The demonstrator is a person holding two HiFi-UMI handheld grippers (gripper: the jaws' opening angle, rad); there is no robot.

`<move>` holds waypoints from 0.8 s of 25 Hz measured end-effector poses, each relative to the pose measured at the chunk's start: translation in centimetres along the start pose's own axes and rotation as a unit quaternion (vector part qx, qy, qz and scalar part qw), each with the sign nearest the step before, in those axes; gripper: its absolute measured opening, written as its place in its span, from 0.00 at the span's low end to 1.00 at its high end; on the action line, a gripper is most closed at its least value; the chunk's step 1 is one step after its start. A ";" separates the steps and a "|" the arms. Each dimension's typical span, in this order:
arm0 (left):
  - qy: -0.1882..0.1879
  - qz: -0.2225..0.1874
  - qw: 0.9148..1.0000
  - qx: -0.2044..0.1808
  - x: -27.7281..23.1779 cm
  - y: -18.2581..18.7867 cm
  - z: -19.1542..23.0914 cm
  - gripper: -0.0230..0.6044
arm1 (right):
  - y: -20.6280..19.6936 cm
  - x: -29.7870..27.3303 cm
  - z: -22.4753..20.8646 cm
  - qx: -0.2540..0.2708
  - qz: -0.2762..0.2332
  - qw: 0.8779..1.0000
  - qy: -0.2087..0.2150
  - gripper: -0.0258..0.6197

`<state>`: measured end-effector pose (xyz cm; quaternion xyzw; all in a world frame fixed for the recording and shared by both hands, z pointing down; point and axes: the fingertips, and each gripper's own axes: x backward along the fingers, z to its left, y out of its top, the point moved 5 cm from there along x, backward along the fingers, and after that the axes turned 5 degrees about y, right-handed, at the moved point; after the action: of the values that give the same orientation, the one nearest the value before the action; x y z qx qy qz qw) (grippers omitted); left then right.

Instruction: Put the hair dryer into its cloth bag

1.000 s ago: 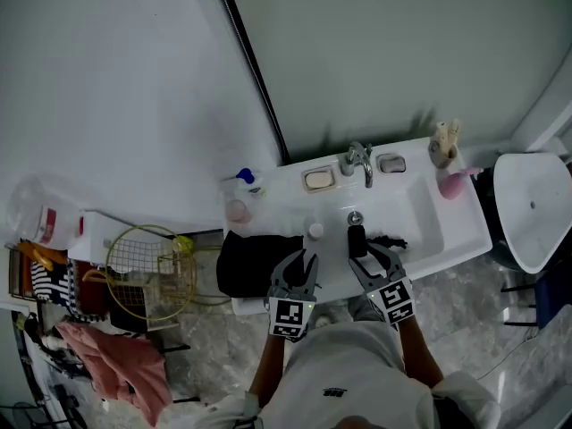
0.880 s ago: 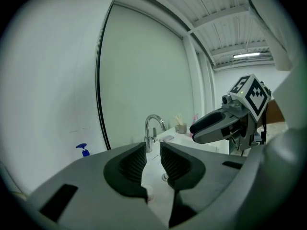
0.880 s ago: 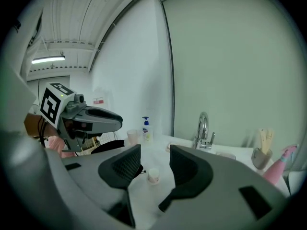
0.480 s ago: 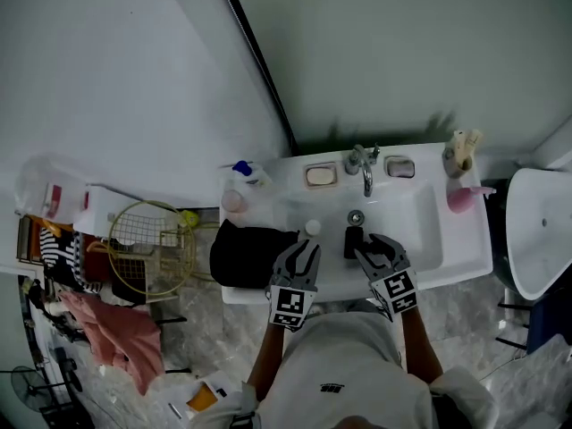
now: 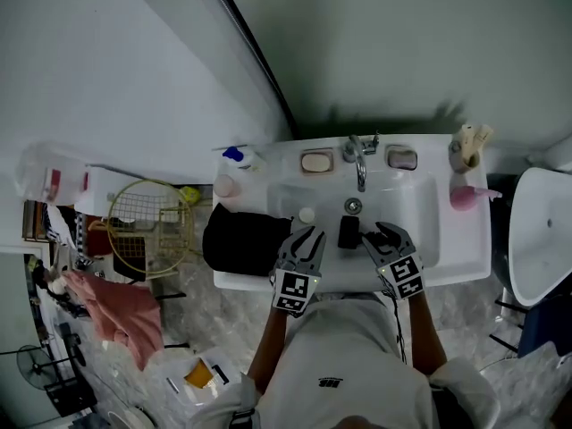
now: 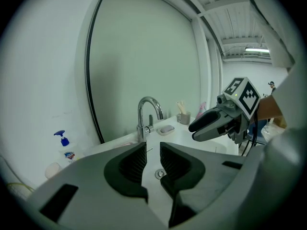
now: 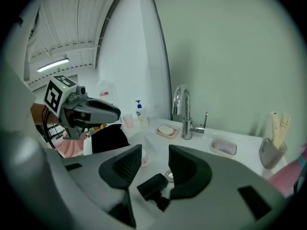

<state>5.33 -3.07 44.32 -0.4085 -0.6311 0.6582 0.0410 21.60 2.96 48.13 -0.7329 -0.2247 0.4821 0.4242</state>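
Note:
The black hair dryer (image 5: 349, 232) lies in the white basin (image 5: 420, 206) just in front of the drain; in the right gripper view the dryer (image 7: 154, 188) shows low under the jaws. My right gripper (image 5: 386, 237) hovers just right of it. Its jaws have just been closing; a gap remains and the pads press on nothing. The black cloth bag (image 5: 243, 239) lies on the counter left of the basin. My left gripper (image 5: 302, 239) is over the basin's front left, between bag and dryer, its jaws (image 6: 152, 150) slightly apart and empty.
A chrome faucet (image 5: 359, 155) stands behind the basin with a soap dish (image 5: 315, 161) on either side. A small white disc (image 5: 307, 214) lies in the basin. A blue-pump bottle (image 5: 234, 156) stands back left, a pink bottle (image 5: 469, 197) right. A wire basket (image 5: 147, 231) sits left.
Both grippers have moved forward and down over the basin's front edge, closer to the dryer. The right jaws stand narrower than before. The dryer and the bag have not moved.

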 end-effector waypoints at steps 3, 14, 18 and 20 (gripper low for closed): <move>-0.008 0.013 1.000 0.005 -1.0 -0.6 -0.7 0.20 | -0.9 -0.2 -1.1 -0.004 0.016 1.000 0.009 0.34; -0.052 0.053 0.997 0.021 -4.8 -3.4 -4.0 0.20 | -6.2 -1.1 -3.6 -0.004 0.083 0.996 0.031 0.34; -0.075 0.068 0.995 0.018 -5.8 -4.4 -5.5 0.20 | -8.0 -1.3 -4.1 -0.011 0.093 0.995 0.039 0.34; -0.087 0.076 0.993 0.014 -6.3 -5.0 -6.2 0.20 | -8.8 -1.5 -4.3 -0.011 0.102 0.994 0.042 0.34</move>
<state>10.90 -0.70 52.53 -0.3959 -0.5900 0.7011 -0.0589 25.49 4.92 57.04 -0.7761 -0.1365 0.4891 0.3740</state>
